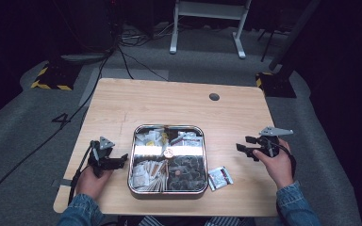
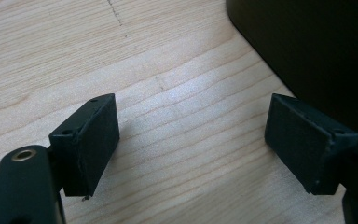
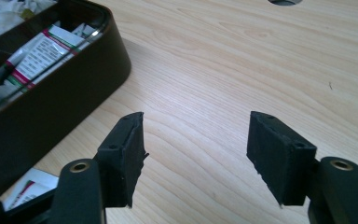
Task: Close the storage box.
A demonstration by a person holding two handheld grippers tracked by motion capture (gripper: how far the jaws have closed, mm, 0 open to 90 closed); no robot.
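- At the near edge of the pale wooden table (image 1: 169, 101), the left gripper (image 1: 118, 161) lies in the person's left hand (image 1: 92, 181), jaws apart, tips just beside the tray's left wall.
- In the left gripper view, the left gripper (image 2: 192, 144) frames bare wood grain, a dark wall rising at upper right.
- Across the table, the right gripper (image 1: 243, 145), jaws apart and empty, sits in the right hand (image 1: 279, 165), well clear of the tray.
- The right gripper view puts the right gripper (image 3: 196, 154) over bare wood, with a red-and-green striped white packet (image 3: 39, 53) inside the tray.
- The square, shiny metal four-compartment tray (image 1: 203, 155) sits centred near the front edge; its contents are too small to identify from the high view.
- A small silvery printed sachet (image 1: 220, 178) lies on the table just beside the tray's right front corner.
- A round dark grommet (image 1: 214, 97) marks the far side.
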